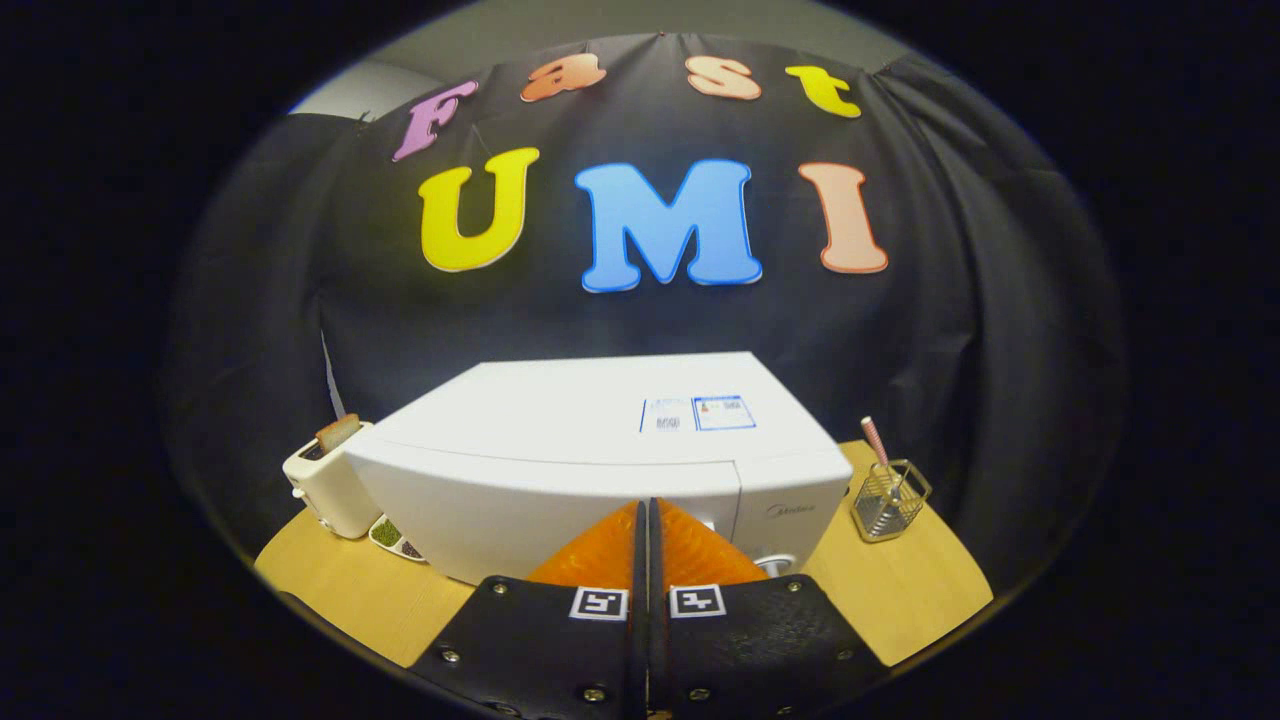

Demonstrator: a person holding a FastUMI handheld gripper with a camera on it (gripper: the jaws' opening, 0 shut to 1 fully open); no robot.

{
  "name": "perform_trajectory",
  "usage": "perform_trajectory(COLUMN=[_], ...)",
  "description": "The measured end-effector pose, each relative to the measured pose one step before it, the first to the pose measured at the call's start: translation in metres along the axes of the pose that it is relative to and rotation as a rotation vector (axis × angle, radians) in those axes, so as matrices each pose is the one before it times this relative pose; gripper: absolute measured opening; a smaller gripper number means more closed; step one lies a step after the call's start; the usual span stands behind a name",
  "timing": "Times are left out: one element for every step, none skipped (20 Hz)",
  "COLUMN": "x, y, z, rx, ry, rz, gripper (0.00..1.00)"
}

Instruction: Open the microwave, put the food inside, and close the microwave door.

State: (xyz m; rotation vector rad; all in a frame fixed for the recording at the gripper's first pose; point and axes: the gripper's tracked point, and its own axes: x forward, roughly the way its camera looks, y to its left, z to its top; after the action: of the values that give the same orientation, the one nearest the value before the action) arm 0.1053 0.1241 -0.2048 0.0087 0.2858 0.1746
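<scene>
A: Start from the left. What stands on the wooden table [900, 610]?

B: One cream toaster [330, 490], with a single slice of toast [338, 431] sticking up out of its slot. Just beside it, tucked against the front corner of the microwave, lies one small white dish [392, 538] with greenish and dark bits in its compartments.

A: And the microwave?

B: One white microwave [600, 450], in the middle of the table, door shut. Two stickers [697, 413] sit side by side on its top, one pale and one blue-edged; the print is too small to make out. There is a faint grey brand mark [790, 510] on the control panel, which I will not read off.

A: Where is the gripper?

B: The gripper [648, 520] hangs right in front of the microwave's door, near the seam with the panel. Its two fingers are pressed together with only a hairline gap and nothing between them. Each carries one square black-and-white marker [598, 603].

A: On the right?

B: One clear wire-framed holder [890, 500], standing well apart from the microwave, with a single striped straw [874, 437] leaning out of it.
</scene>
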Motion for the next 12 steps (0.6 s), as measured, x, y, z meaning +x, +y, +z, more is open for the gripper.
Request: perform_trajectory(x=[-0.01616, -0.01722, -0.01353, -0.01416, -0.01294, -0.00960, -0.01039, -0.00582, -0.00573, -0.00511, -0.00389, -0.00223], y=[-0.00391, -0.00214, 0.00059, 0.00397, 0.00594, -0.00417, -0.00804, -0.00700, -0.00179, -0.00044, 0.00144, 0.00244], z=[0.02331, 0.02601, 0.02626, 0.02581, 0.02121, 0.01692, 0.01779, 0.01569, 0.01566, 0.00875, 0.00680, 0.00634], rx=[-0.00812, -0.00163, 0.00569, 0.01008, 0.00285, -0.00618, -0.00357, -0.00526, 0.00445, 0.00354, 0.00842, 0.01342], ry=[-0.04149, -0.04734, -0.04196, -0.02380, 0.00064, 0.00221, -0.01096, -0.01197, -0.01304, -0.00481, 0.00268, 0.00332], rz=[0.00037, 0.01584, 0.02444, 0.03866, 0.03339, -0.01659, -0.03746, -0.02578, -0.01339, -0.01335, 0.00304, 0.01577], gripper=[0.01, 0.01, 0.01, 0.19, 0.45, 0.71, 0.97, 0.97, 0.97, 0.97, 0.97, 0.97])
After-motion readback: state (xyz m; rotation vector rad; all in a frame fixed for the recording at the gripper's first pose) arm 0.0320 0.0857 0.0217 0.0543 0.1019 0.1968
